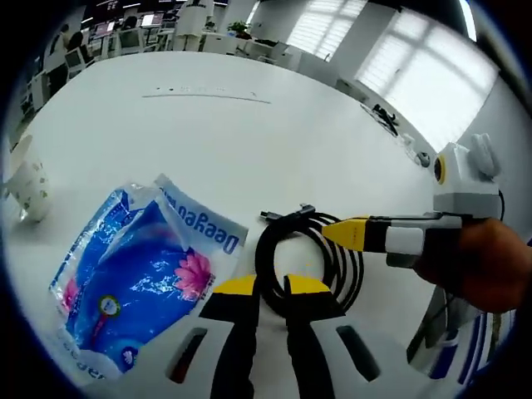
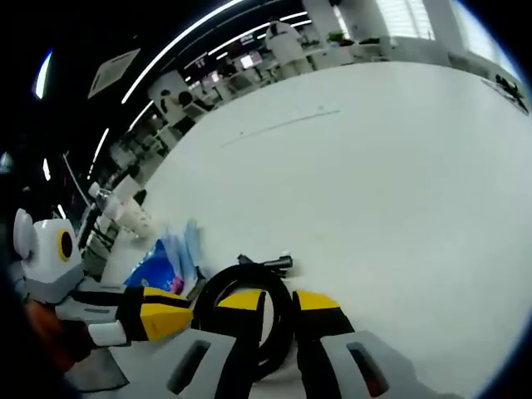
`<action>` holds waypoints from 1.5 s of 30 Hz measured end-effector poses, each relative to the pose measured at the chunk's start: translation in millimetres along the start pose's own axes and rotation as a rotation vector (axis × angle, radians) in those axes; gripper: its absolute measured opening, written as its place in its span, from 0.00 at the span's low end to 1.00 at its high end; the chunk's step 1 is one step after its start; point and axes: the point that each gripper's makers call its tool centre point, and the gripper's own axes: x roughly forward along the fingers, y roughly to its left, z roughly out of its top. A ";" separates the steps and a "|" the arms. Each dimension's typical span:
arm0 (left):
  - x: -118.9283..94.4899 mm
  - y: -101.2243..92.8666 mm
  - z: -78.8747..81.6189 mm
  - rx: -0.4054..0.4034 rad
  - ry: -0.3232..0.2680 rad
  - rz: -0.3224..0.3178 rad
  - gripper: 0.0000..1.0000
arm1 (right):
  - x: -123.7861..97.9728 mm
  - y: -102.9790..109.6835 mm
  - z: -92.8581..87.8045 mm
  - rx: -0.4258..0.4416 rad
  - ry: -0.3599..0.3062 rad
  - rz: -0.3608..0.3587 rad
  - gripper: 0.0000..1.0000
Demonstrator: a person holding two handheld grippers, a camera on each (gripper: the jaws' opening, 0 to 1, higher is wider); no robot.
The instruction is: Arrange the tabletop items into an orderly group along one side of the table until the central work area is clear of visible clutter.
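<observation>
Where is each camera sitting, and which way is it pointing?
Left gripper view: rides on the left claw, looking across the white table at a coiled black cable and blue packet; a hand holds the right claw.
Right gripper view: rides on the right claw, over the same cable.
Shared: cable, packet, table.

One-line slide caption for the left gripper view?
Left gripper straddles a coiled black cable beside a blue packet; right gripper reaches in.

A coiled black cable (image 1: pixel 309 249) lies flat before me on the white tabletop (image 1: pixel 249 141), just beside a crinkled blue tissue pack (image 1: pixel 141 274); a toppled paper cup (image 1: pixel 29 189) lies apart.
</observation>
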 end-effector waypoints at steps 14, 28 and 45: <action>-30.6 11.6 -6.5 -0.002 -0.038 0.003 0.07 | -7.2 4.5 -2.7 -0.048 -0.005 -0.040 0.17; -69.5 22.4 -30.8 0.022 -0.045 -0.012 0.07 | -21.1 33.3 -22.9 -0.136 -0.016 -0.063 0.20; -100.5 67.8 -56.8 -0.029 -0.044 0.062 0.07 | -37.7 41.1 -34.7 -0.148 -0.037 -0.079 0.21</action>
